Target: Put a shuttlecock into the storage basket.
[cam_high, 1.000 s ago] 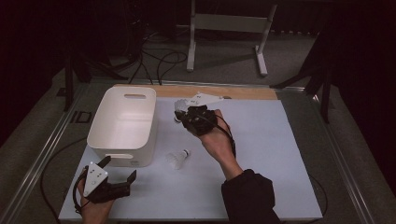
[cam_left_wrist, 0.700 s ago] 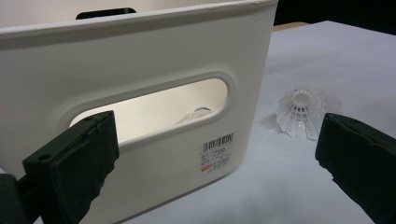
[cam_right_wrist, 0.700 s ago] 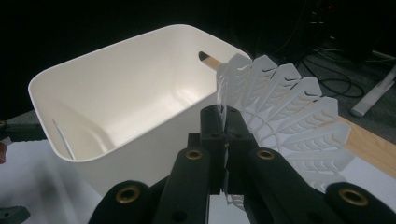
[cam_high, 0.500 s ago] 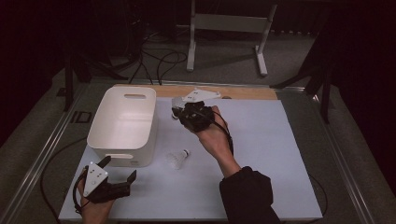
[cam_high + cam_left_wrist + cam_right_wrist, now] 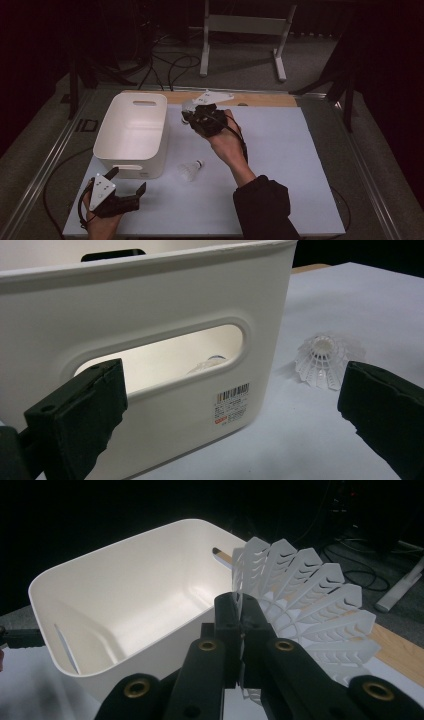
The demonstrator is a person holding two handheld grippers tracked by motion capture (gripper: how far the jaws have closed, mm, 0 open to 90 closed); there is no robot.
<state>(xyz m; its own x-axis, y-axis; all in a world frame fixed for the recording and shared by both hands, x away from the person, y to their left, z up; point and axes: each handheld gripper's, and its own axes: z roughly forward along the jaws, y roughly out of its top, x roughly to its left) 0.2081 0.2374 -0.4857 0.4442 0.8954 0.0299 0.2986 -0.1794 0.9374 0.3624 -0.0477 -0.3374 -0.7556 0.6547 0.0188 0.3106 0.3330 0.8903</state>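
Observation:
A white bin (image 5: 107, 127) stands at the table's left. My right gripper (image 5: 192, 117) hovers just right of the bin's far corner, shut on the skirt of a white plastic shuttlecock (image 5: 186, 106). In the right gripper view the jaws (image 5: 241, 630) pinch that shuttlecock (image 5: 310, 595) beside the bin's open top (image 5: 100, 555). A second shuttlecock (image 5: 190, 170) lies on its side on the table by the bin's near right corner. My left gripper (image 5: 127, 180) rests open just in front of the bin, nothing between its jaws (image 5: 235, 405). It faces the bin's handle slot (image 5: 165, 355) and the lying shuttlecock (image 5: 325, 360).
A white mat (image 5: 300, 165) covers the table, with a wooden strip (image 5: 270, 99) along its far edge. Beyond the table, a metal stand (image 5: 240, 30) and cables lie on the floor. Through the handle slot a pale, shuttlecock-like object (image 5: 207, 365) shows inside the bin.
My right gripper has edged slightly left toward the bin, still holding the shuttlecock. The left gripper has stayed put.

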